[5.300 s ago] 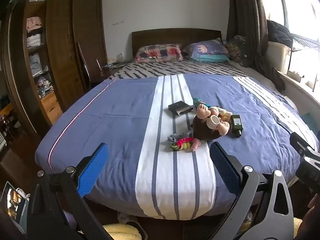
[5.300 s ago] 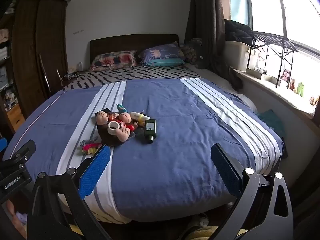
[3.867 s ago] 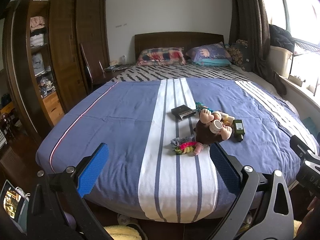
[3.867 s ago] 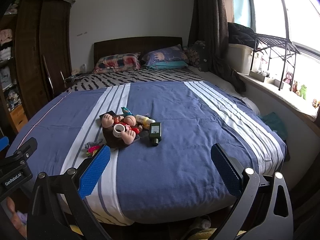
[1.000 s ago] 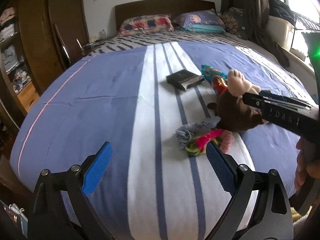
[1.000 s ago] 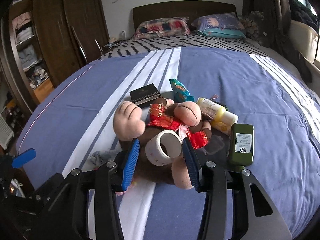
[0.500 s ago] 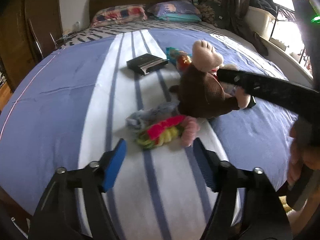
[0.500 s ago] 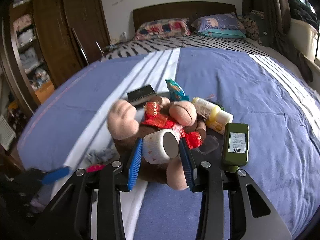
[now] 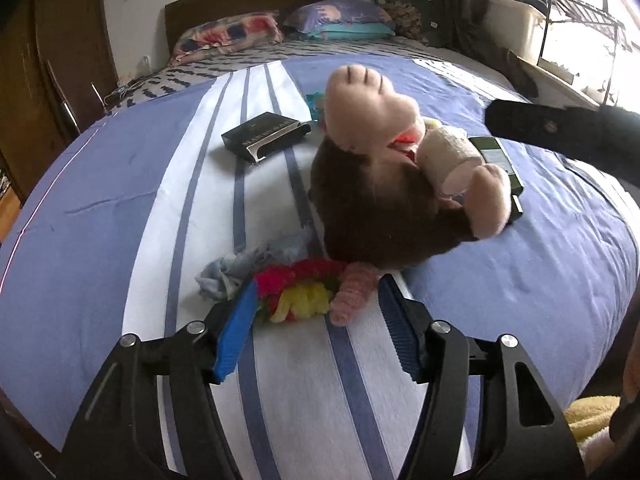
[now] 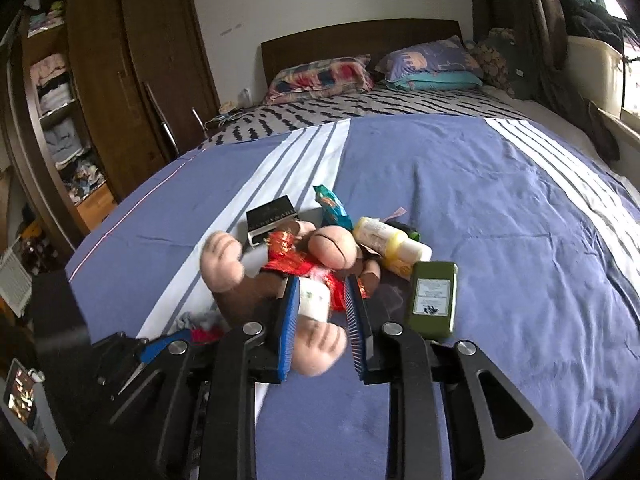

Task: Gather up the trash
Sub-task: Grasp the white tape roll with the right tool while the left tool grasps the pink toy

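Now squeezed flat: tape roll [image 10: 315, 299] pinched in right gripper [image 10: 321, 311]; left gripper [image 9: 316, 312] spread around colourful scrunchies [image 9: 304, 292].

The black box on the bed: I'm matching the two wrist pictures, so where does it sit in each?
Left wrist: the black box lies upper centre-left on the white stripe, left of the stuffed monkey.
Right wrist: the black box is at mid-picture, left of centre, just behind the monkey's raised foot.
Shared landmark: the stuffed monkey, and the dark green bottle on its far side from the box.
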{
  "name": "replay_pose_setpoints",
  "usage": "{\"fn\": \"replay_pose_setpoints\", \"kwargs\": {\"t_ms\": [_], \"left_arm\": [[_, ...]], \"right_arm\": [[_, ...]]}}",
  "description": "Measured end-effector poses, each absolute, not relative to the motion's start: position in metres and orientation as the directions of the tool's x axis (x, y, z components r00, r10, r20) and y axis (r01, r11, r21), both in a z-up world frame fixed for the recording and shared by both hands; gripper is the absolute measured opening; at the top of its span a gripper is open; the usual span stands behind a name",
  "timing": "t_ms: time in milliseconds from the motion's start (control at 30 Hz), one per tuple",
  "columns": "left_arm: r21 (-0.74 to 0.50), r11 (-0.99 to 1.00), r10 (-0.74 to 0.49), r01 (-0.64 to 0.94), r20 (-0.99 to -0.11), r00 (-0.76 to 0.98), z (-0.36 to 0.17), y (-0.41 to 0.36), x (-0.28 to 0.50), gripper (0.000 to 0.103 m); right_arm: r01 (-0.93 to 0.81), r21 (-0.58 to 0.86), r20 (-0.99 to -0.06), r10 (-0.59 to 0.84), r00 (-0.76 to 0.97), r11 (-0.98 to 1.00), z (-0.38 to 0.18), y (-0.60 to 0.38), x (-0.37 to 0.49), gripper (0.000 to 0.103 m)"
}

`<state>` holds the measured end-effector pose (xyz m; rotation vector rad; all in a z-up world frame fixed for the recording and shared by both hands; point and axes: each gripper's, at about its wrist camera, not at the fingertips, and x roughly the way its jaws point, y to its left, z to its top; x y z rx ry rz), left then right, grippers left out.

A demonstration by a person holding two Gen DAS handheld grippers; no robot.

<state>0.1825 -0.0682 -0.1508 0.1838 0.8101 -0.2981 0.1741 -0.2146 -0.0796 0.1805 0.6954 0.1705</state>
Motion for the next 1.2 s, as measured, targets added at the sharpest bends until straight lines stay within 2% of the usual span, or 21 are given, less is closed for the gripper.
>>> {"fn": "replay_pose_setpoints", "kwargs": {"t_ms": [67,133,167,200,233,300,333,400,433,467,600,633,667,767,900,1200], "left_arm": [[0.059,0.941,-0.186,0.334,-0.734,0.653,-0.155,-0.072,0.189,0.064],[0.082,0.938,-0.175,0.337,-0.726,0.665,-0.157,-0.075,0.191,0.060],[0.078,0.937,-0.181,0.339,-0.724,0.666,-0.157,-0.074,0.190,0.054],[0.052,0.932,-0.211,0.360,-0.728,0.653,-0.156,-0.073,0.189,0.040],[0.033,0.932,-0.225,0.361,-0.730,0.645,-0.155,-0.071,0.188,0.041],[0.029,0.929,-0.234,0.368,-0.723,0.650,-0.153,-0.070,0.185,0.026],[0.014,0.931,-0.242,0.365,-0.724,0.646,-0.152,-0.068,0.185,0.027],[0.014,0.930,-0.247,0.368,-0.719,0.649,-0.150,-0.067,0.182,0.025],[0.007,0.928,-0.254,0.372,-0.719,0.647,-0.148,-0.067,0.180,0.024],[0.006,0.927,-0.258,0.376,-0.717,0.647,-0.148,-0.067,0.178,0.024],[-0.009,0.925,-0.273,0.380,-0.710,0.649,-0.144,-0.061,0.168,0.024],[-0.015,0.925,-0.278,0.379,-0.707,0.651,-0.142,-0.058,0.166,0.023],[-0.019,0.926,-0.281,0.377,-0.703,0.654,-0.140,-0.056,0.164,0.022],[-0.032,0.927,-0.292,0.375,-0.689,0.663,-0.132,-0.048,0.158,0.019],[-0.031,0.927,-0.295,0.373,-0.672,0.679,-0.119,-0.042,0.149,0.015],[-0.036,0.917,-0.337,0.398,-0.605,0.722,-0.075,-0.038,0.100,0.015]], "right_arm": [[-0.093,0.225,-0.630,0.218,0.745,0.970,-0.086,-0.218,0.177,0.016],[-0.089,0.232,-0.644,0.221,0.733,0.969,-0.092,-0.221,0.180,0.014],[-0.089,0.232,-0.645,0.222,0.731,0.969,-0.094,-0.221,0.180,0.014],[-0.091,0.231,-0.645,0.223,0.731,0.969,-0.095,-0.222,0.179,0.014],[-0.093,0.238,-0.640,0.228,0.734,0.967,-0.095,-0.223,0.178,0.015],[-0.092,0.269,-0.620,0.246,0.745,0.959,-0.092,-0.226,0.176,0.016],[-0.098,0.276,-0.618,0.255,0.744,0.956,-0.089,-0.225,0.177,0.018],[-0.108,0.252,-0.621,0.246,0.744,0.962,-0.086,-0.219,0.180,0.036],[-0.112,0.231,-0.629,0.236,0.741,0.967,-0.086,-0.215,0.182,0.061],[-0.114,0.220,-0.628,0.230,0.744,0.969,-0.085,-0.211,0.184,0.067],[-0.127,0.230,-0.634,0.248,0.732,0.965,-0.088,-0.204,0.192,0.065],[-0.134,0.230,-0.643,0.254,0.722,0.964,-0.091,-0.200,0.196,0.061],[-0.142,0.223,-0.657,0.257,0.709,0.964,-0.094,-0.197,0.201,0.050],[-0.157,0.197,-0.708,0.251,0.660,0.968,-0.107,-0.187,0.214,0.037],[-0.150,0.219,-0.688,0.261,0.677,0.964,-0.101,-0.190,0.207,0.035],[-0.144,0.179,-0.591,0.223,0.775,0.973,-0.031,-0.202,0.138,0.035]]}}
